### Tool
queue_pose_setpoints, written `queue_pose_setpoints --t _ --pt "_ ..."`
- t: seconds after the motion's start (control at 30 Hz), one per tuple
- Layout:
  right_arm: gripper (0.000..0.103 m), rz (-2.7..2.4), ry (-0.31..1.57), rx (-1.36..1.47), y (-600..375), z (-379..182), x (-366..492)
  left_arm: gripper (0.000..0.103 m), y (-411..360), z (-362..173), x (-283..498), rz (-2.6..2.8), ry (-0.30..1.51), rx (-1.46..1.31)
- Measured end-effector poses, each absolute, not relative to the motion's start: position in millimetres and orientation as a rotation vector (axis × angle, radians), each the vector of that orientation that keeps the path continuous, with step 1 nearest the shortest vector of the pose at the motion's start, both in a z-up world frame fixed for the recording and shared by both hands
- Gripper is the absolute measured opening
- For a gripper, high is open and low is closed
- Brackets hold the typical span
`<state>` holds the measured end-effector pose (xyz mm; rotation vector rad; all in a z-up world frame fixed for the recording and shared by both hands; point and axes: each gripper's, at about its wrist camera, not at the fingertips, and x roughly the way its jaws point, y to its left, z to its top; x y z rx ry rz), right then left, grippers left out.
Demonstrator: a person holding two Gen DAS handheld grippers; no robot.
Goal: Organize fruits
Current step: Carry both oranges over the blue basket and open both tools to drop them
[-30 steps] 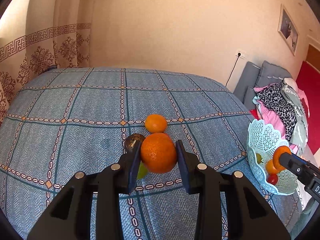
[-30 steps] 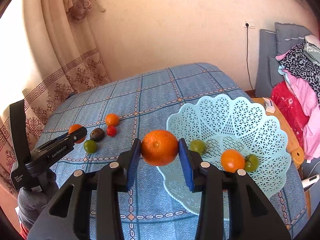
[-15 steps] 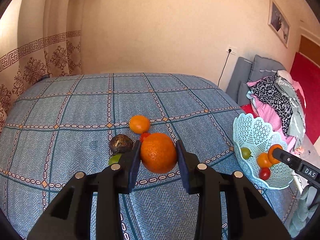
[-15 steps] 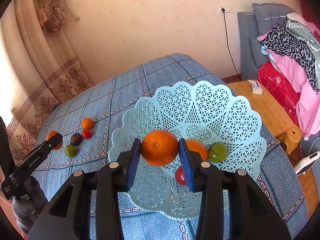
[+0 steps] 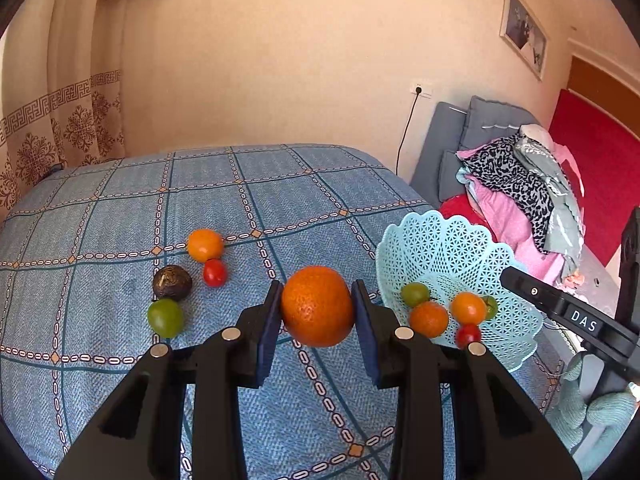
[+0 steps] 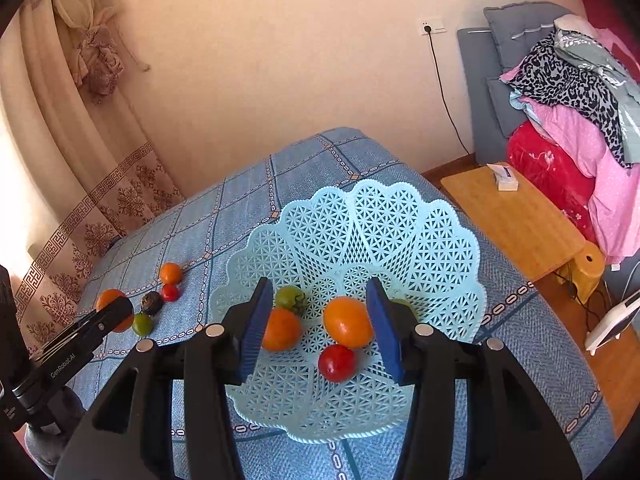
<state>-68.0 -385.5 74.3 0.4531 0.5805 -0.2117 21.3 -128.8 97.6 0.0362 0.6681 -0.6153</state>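
Left gripper (image 5: 316, 312) grips orange (image 5: 317, 306); right jaws opening

I am in a bedroom at home. A bed (image 5: 280, 208) with a blue checked bedspread fills the space in front of me, close to a plain cream wall (image 5: 300, 60). A patterned curtain (image 6: 60, 152) hangs to one side, gathered with a tie. Beside the bed, grey cushions (image 6: 516, 28) carry a heap of clothes and blankets (image 6: 576, 112), pink, red and leopard-print. A framed picture (image 5: 524, 32) hangs on the wall, a cord runs to a wall socket (image 6: 432, 26), and a small wooden table (image 6: 516, 220) holds a little box.
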Motion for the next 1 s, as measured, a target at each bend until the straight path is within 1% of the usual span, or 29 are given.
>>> queue_pose_setpoints --t 0.2,0.43,0.9,0.97,1.0 --pt "0.050 -0.243 0.545 0.447 -397.3 74.5 -81.8 0.035 -159.0 103.3 6.7 -0.680 0.668 0.064" --pt "0.050 -0.257 0.520 0.444 -408.3 73.7 -91.4 0.035 -196.4 98.0 -2.7 -0.729 0.676 0.123" --pt "0.051 -0.271 0.491 0.468 -431.3 70.2 -103.9 0.036 -269.3 85.3 25.6 -0.793 0.759 0.179" --pt "0.051 -0.278 0.487 0.460 -432.4 70.4 -104.8 0.038 -274.4 84.5 27.6 -0.794 0.766 0.184" --pt "0.051 -0.281 0.485 0.458 -432.7 70.0 -105.5 0.046 -275.9 84.9 27.8 -0.796 0.764 0.182"
